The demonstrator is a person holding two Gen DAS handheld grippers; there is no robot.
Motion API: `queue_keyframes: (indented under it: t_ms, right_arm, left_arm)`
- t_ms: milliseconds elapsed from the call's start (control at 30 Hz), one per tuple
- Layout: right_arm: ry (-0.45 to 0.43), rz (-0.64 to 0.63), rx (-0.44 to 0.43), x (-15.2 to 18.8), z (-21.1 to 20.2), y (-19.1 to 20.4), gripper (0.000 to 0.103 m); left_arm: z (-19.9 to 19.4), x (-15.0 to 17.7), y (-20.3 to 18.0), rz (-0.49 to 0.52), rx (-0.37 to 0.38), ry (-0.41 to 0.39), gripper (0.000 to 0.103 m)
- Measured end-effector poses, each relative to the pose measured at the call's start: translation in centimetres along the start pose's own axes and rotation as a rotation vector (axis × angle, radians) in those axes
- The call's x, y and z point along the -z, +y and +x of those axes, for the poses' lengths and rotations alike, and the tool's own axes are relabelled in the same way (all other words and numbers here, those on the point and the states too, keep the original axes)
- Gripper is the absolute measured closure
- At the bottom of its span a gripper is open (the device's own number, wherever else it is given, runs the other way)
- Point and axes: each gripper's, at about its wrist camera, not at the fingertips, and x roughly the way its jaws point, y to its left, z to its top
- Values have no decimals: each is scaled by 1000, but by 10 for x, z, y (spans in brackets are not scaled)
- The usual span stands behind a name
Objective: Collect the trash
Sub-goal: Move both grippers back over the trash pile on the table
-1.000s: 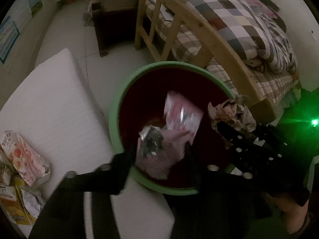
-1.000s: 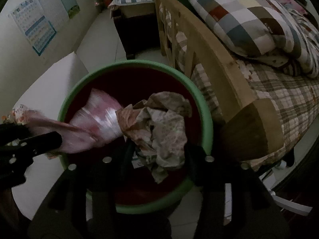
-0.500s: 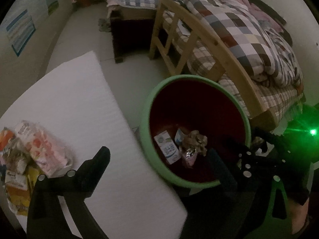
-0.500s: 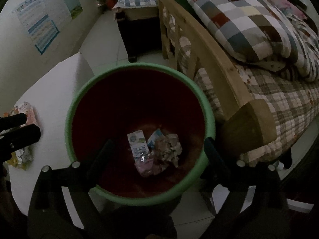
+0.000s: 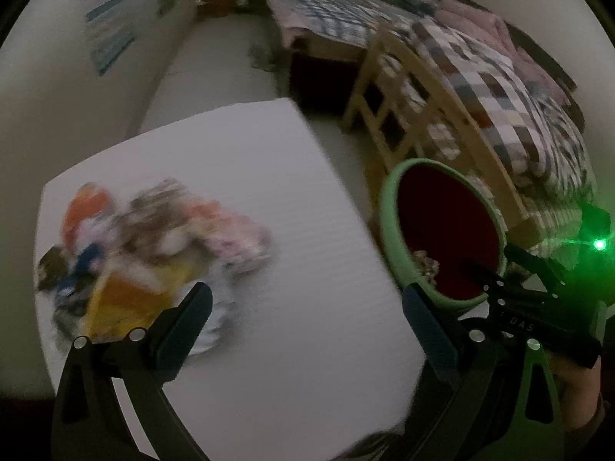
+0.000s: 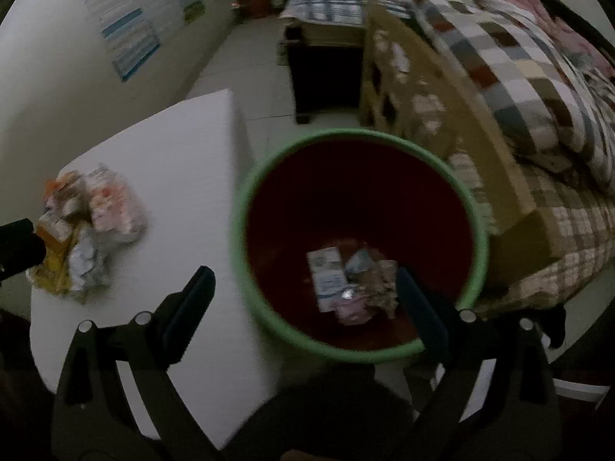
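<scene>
A green-rimmed bin point(image 6: 246, 207) with a dark red inside stands beside the white table point(image 6: 184, 161); it also shows in the left wrist view point(image 5: 388, 211). Several wrappers and crumpled paper point(image 6: 346, 284) lie at its bottom. A blurred pile of wrappers point(image 5: 146, 246) lies on the table's left side, also in the right wrist view point(image 6: 84, 226). My left gripper point(image 5: 303, 319) is open and empty above the table, just right of the pile. My right gripper point(image 6: 303, 303) is open and empty over the bin's near rim.
A wooden bed frame point(image 6: 430, 88) with a checked quilt point(image 6: 530, 69) stands right behind the bin. A dark cabinet point(image 6: 326, 73) stands on the tiled floor beyond the table. Posters point(image 6: 130, 34) hang on the left wall.
Both grippers opened and dropped their trash into the bin. The left gripper has swung left from the bin toward the pile on the table. The right gripper has pulled back and left a little.
</scene>
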Motion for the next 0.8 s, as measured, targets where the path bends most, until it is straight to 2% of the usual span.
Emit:
queue_keyframes:
  t_ms: [400, 800]
  right_arm:
    - [6, -161, -65, 5, -4, 110, 10]
    - [47, -262, -95, 20, 10, 200, 10]
  left_arm:
    - [-50, 63, 129, -197, -69, -33, 8]
    - [-52, 115, 231, -368, -104, -24, 8]
